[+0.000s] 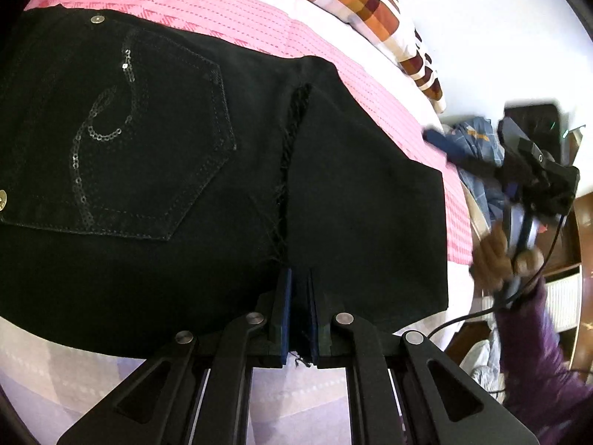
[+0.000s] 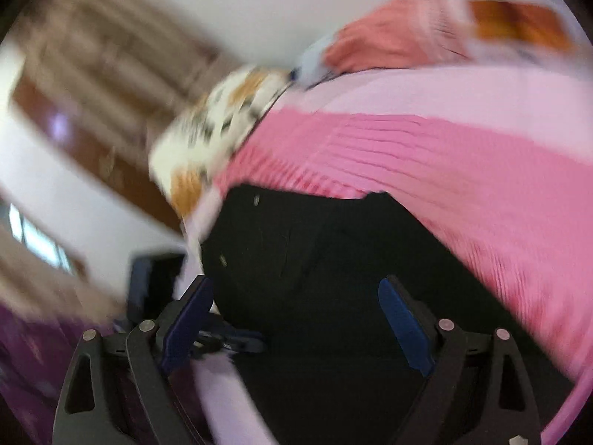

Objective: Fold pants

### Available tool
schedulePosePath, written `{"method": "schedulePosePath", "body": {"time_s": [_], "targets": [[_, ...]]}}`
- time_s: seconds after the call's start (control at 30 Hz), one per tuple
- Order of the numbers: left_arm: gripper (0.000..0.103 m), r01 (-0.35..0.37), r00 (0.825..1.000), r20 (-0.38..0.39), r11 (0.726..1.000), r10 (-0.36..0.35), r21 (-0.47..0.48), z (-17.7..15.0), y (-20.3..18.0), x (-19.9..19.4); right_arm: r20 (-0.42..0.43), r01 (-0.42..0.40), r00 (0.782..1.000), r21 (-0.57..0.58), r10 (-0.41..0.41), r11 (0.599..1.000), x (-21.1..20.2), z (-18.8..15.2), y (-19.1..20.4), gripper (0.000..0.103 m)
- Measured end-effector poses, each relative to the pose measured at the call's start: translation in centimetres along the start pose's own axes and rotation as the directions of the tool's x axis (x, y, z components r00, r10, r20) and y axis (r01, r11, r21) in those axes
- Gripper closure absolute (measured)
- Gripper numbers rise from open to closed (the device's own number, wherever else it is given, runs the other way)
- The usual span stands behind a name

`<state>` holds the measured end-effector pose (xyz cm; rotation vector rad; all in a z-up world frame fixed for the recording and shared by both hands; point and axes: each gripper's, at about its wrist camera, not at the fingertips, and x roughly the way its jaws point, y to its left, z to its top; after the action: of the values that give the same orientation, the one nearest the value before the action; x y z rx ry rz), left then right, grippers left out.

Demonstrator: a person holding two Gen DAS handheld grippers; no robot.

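Probably a home bedroom: pink bedspread (image 1: 259, 26), patterned pillow (image 1: 374, 7), wooden furniture (image 2: 92, 118).

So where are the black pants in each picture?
Left wrist view: the black pants fill the left and middle, spread on the bed, with the left gripper pinching their near edge.
Right wrist view: the pants sit low in the middle, blurred, behind the open right gripper.
Shared landmark: the pink bedspread just beyond the pants in both.
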<state>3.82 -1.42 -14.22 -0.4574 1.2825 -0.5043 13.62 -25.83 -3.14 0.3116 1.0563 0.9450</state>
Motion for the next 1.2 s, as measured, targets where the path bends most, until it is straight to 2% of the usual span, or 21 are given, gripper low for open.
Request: {"method": "schedulePosePath", "body": {"time_s": [0.03, 0.17, 0.23, 0.33, 0.4, 0.47, 0.5, 0.53, 0.57, 0.7, 0.87, 0.97, 1.2], "targets": [[0.094, 0.005, 1.000, 0.000, 1.000, -0.005, -0.007, 0.0, 0.1, 0.0, -0.042, 0.016, 0.999, -0.055, -0.019, 0.998, 1.1, 0.6, 0.4, 0.015], [0.088, 0.027, 1.000, -0.015, 0.999, -0.027, -0.039, 0.1, 0.6, -0.2, -0.187, 0.038, 0.980, -0.179, -0.072, 0.983, 5.2, 2.5, -0.3, 0.036], [0.085, 0.042, 0.999, -0.024, 0.998, -0.043, -0.047, 0.0, 0.6, -0.2, -0.249, 0.043, 0.964, -0.217, -0.098, 0.975, 6.8, 2.8, -1.4, 0.041], [0.082, 0.030, 0.999, -0.036, 0.999, -0.030, -0.024, -0.3, 0.4, -0.4, -0.304, 0.077, 0.942, -0.227, -0.146, 0.971, 8.5, 2.8, -2.9, 0.047], [0.075, 0.030, 0.998, -0.047, 1.000, -0.031, -0.009, -0.5, 0.0, -0.5, -0.325, 0.035, 0.939, -0.224, -0.109, 0.974, 8.9, 3.0, -3.2, 0.047], [0.066, 0.031, 0.998, -0.052, 0.999, -0.031, 0.011, -0.7, -0.3, -0.6, -0.343, 0.024, 0.932, -0.255, -0.113, 0.967, 9.4, 2.5, -2.6, 0.049], [0.062, 0.034, 0.998, -0.054, 0.999, -0.033, 0.015, -0.7, -0.4, -0.5, -0.337, 0.031, 0.933, -0.273, -0.126, 0.962, 9.2, 2.3, -2.4, 0.055], [0.061, 0.038, 0.998, -0.057, 0.999, -0.037, 0.016, -0.7, -0.4, -0.6, -0.331, 0.046, 0.933, -0.277, -0.140, 0.960, 9.5, 2.4, -2.3, 0.077], [0.059, 0.042, 0.997, -0.059, 0.999, -0.041, 0.017, -0.7, -0.5, -0.5, -0.327, 0.071, 0.932, -0.261, -0.157, 0.963, 9.4, 2.6, -2.7, 0.086], [0.058, 0.045, 0.997, -0.063, 0.999, -0.045, 0.006, -0.3, -0.4, -0.1, -0.299, 0.085, 0.941, -0.245, -0.159, 0.966, 8.8, 2.2, -2.8, 0.089], [0.058, 0.037, 0.998, -0.053, 0.999, -0.037, -0.011, 0.2, 0.4, -0.6, -0.207, 0.126, 0.962, -0.246, -0.179, 0.961, 6.9, 1.9, -1.6, 0.096], [0.055, 0.027, 0.999, -0.045, 1.000, -0.027, -0.012, 0.5, 0.5, -0.6, -0.166, 0.137, 0.970, -0.243, -0.180, 0.960, 5.9, 2.0, -1.2, 0.097], [0.051, 0.015, 0.999, -0.041, 1.000, -0.015, -0.011, 0.7, -0.1, -0.4, -0.140, 0.166, 0.969, -0.238, -0.203, 0.957, 6.1, 2.1, -1.6, 0.098]]}}
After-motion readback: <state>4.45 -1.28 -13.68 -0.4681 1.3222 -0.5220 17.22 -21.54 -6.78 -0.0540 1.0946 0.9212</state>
